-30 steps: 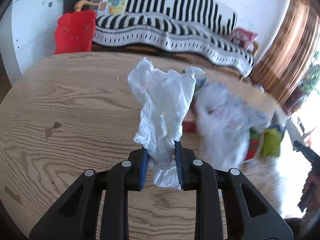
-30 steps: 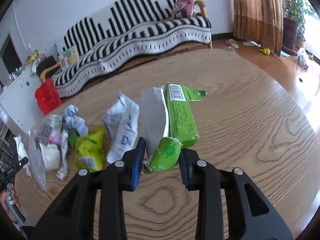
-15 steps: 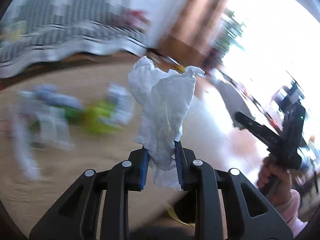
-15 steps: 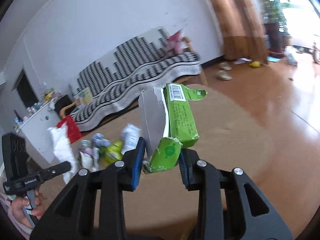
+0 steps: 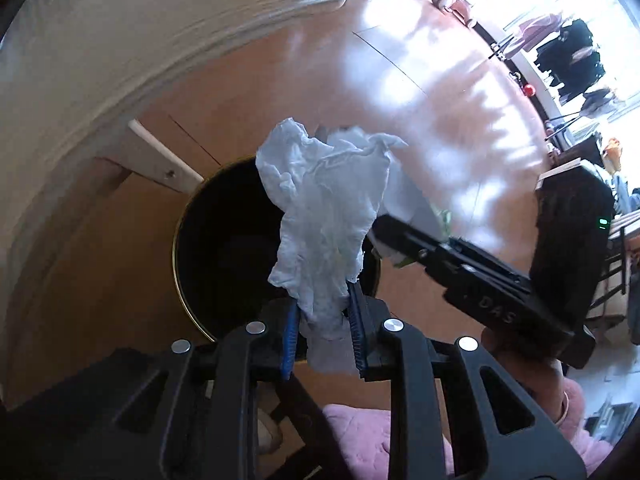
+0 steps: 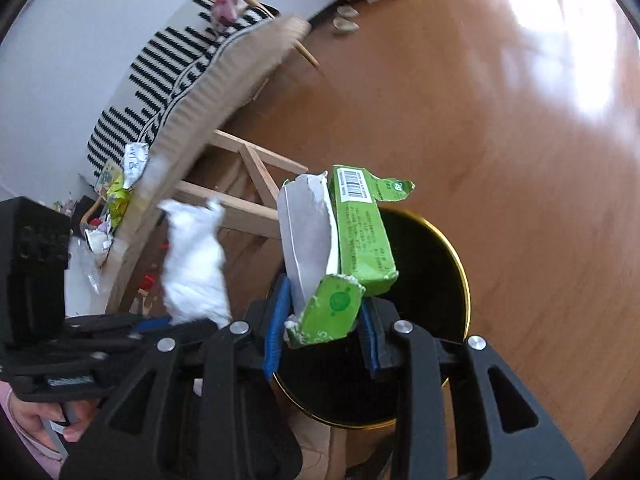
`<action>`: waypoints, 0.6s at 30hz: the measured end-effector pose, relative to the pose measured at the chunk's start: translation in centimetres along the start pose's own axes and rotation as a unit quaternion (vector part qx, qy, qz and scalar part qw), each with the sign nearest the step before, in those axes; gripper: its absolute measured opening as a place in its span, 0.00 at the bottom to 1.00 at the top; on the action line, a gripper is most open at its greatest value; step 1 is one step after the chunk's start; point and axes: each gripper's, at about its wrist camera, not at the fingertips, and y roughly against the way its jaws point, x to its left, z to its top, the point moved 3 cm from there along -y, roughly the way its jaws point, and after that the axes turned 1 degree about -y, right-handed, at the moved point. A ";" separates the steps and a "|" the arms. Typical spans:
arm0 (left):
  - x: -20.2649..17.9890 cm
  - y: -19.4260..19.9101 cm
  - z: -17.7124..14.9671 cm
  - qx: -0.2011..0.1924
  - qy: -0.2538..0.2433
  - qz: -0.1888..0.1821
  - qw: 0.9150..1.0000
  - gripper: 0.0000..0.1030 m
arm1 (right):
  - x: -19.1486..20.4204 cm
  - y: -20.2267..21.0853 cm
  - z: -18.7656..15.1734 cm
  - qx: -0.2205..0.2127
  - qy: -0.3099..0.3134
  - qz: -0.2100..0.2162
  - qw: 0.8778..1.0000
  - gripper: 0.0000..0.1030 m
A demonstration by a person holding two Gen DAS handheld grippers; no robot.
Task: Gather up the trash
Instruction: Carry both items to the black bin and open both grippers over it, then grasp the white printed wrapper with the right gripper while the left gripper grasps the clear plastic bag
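Both grippers have swung off the table and now hang over the black bin (image 5: 224, 256) on the floor, so both pieces are ready to drop. The left gripper (image 5: 322, 330) points steeply down, pinching the crumpled white tissue (image 5: 324, 216). The right gripper (image 6: 322, 334) tilts down just beside it, clamping the torn green carton (image 6: 344, 252).

Left tool (image 5: 322, 334) and right tool (image 6: 322, 326) both angled downward, side by side, jaws clamped

Two tongs (image 5: 322, 332) (image 6: 322, 330), one tissue (image 5: 328, 216), one green carton (image 6: 348, 248), one bin (image 6: 432, 272).
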 end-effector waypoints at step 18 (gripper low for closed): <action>2.9 17.5 0.5 -0.246 0.020 0.086 0.965 0.94 | -2.3 3.0 2.1 -0.088 -0.053 -0.177 0.979 0.92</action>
